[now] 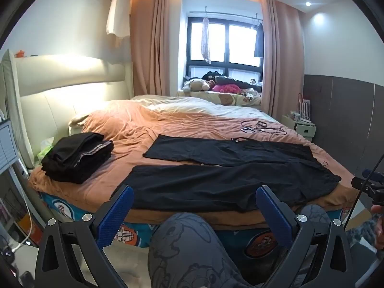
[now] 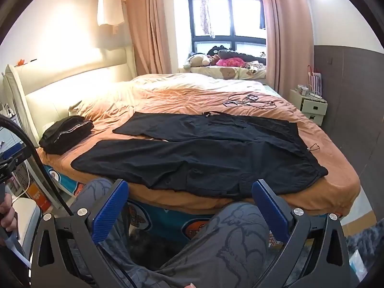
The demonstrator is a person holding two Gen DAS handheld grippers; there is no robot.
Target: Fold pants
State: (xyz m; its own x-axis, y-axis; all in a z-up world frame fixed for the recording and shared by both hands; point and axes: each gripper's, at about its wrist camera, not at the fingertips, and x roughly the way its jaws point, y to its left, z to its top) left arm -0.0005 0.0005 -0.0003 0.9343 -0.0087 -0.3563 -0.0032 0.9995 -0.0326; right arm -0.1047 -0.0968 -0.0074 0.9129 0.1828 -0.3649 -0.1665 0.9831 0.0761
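Ahead at twelve o'clock, the pants (image 1: 228, 168) lie flat across the bed (image 1: 148, 124), legs toward nine; my left gripper (image 1: 194, 206) and right gripper (image 2: 189, 199) gape empty.

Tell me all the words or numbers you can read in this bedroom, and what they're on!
None can be read for sure.
Orange box beside the bed: pale print, too blurred to read.
Bed skirt with round cartoon patches: pictures only, no clear letters.
Left gripper's mount, seen at the right wrist view's edge: a few letters, cut off and too small.
Black pants: no label visible.
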